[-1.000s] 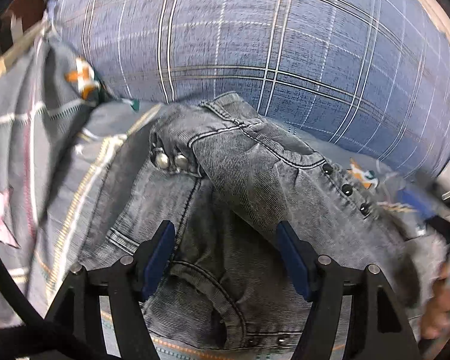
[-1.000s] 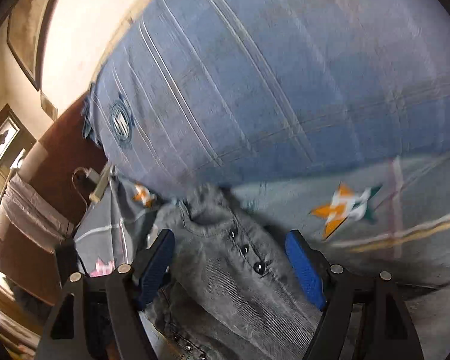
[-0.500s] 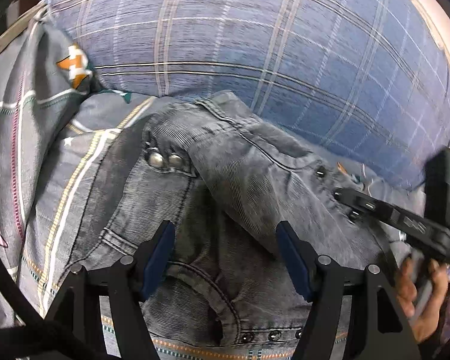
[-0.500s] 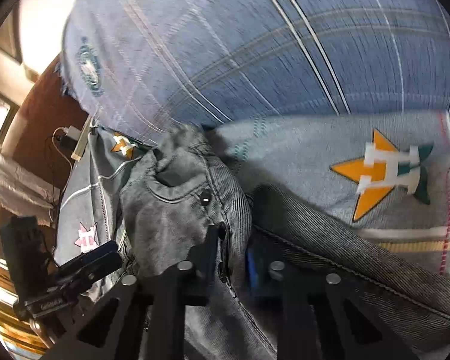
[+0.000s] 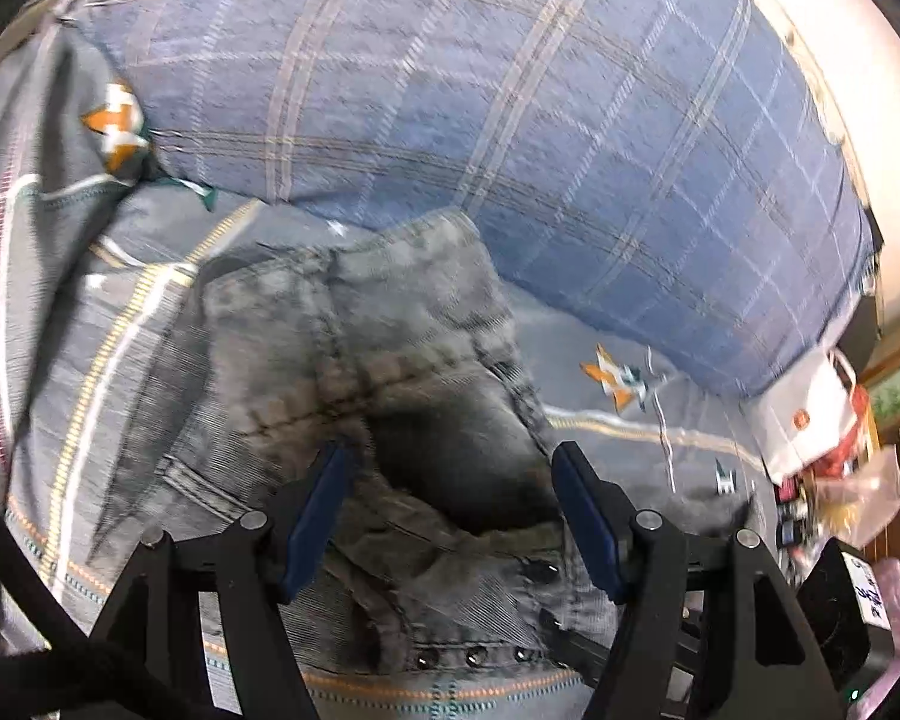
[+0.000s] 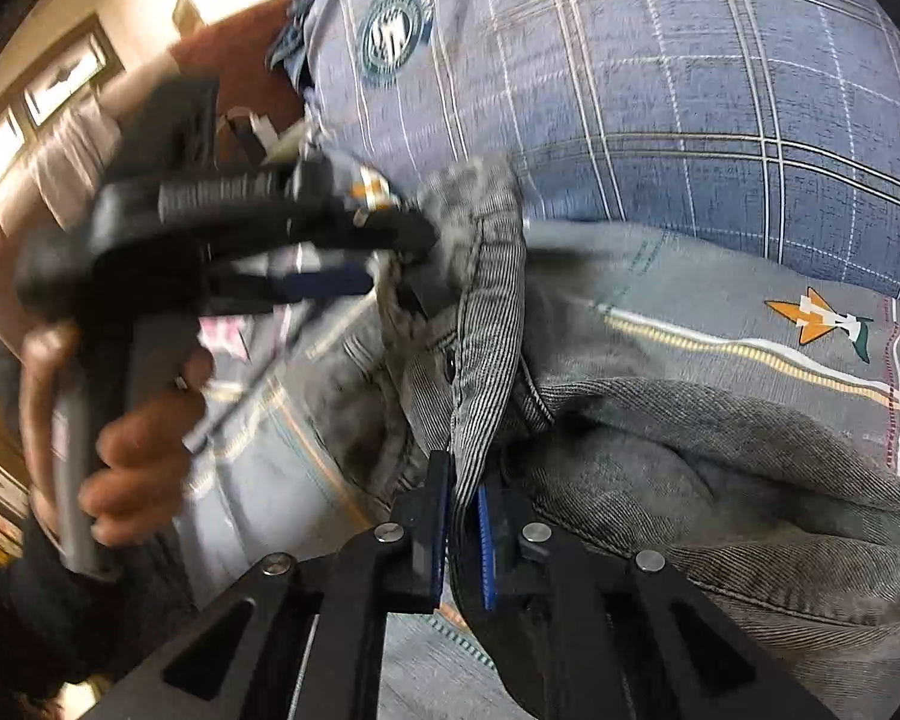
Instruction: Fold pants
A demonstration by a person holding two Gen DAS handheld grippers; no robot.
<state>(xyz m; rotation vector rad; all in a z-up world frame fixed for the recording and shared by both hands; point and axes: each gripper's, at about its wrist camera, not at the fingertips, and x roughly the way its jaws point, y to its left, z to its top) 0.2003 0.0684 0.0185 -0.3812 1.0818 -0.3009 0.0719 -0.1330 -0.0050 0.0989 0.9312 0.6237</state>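
Observation:
Grey washed denim pants lie bunched on a grey patterned bedsheet. My left gripper is open, its blue pads spread over the pants' seat and waistband, holding nothing. It also shows in the right wrist view, close to the raised waistband. My right gripper is shut on the pants' waistband edge, which rises taut from between the blue pads. The rest of the pants lies crumpled to the right.
A large blue plaid pillow lies just behind the pants, also in the right wrist view. A white bag and clutter stand at the far right. Wooden furniture and framed pictures are at left.
My right gripper has closed on the waistband and pulled it up and over. The pants have turned over under my left gripper, which stays open.

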